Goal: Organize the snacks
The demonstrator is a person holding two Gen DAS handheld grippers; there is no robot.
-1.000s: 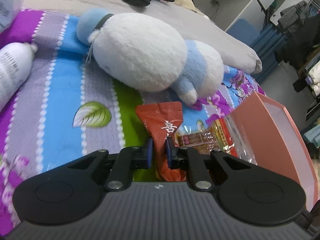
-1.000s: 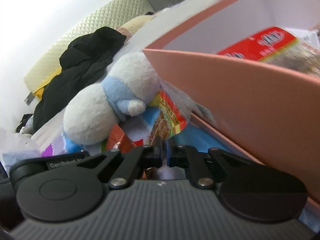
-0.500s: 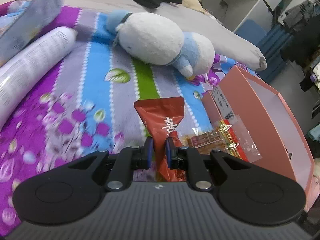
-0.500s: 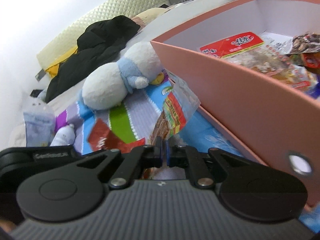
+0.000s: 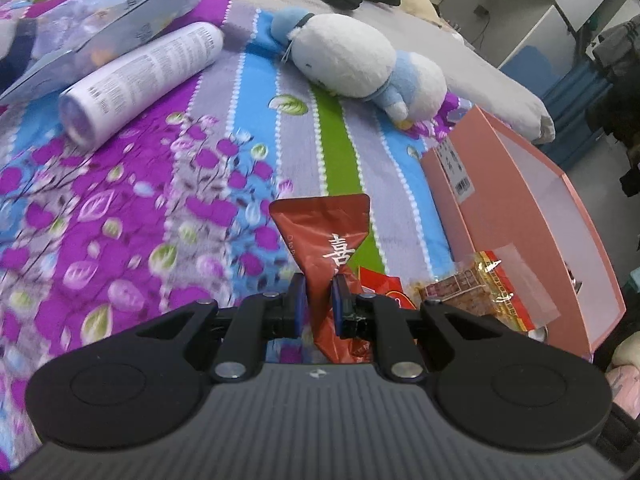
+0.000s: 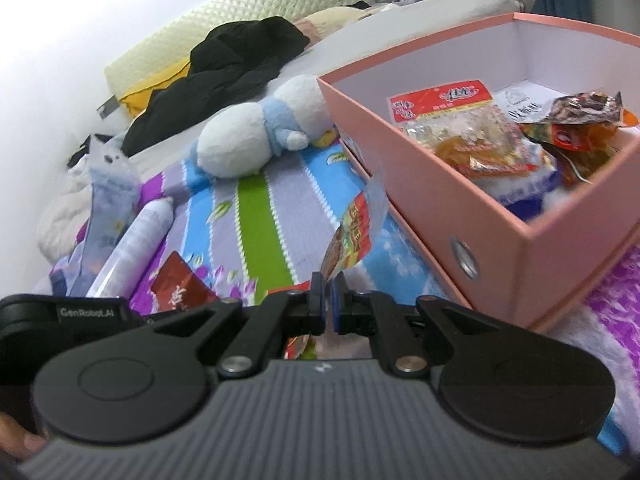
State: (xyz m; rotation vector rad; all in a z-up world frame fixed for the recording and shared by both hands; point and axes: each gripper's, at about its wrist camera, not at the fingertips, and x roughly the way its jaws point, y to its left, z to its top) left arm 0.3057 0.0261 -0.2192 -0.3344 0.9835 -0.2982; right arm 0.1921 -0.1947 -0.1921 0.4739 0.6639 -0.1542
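Note:
My left gripper is shut on a dark red snack packet with white Chinese characters, held above the striped bedspread. It also shows in the right wrist view. My right gripper is shut on a clear snack bag with red and yellow print, held just left of the pink box. That bag also shows in the left wrist view, beside the pink box. The box holds several snack packets.
A white and blue plush toy lies on the bedspread beyond the box. A white bottle and a pale floral pouch lie at the far left. Black clothing lies on the bed behind.
Both grippers have risen and pulled back with their packets. The plush toy looks farther off, and the inside of the box has come into the right wrist view.

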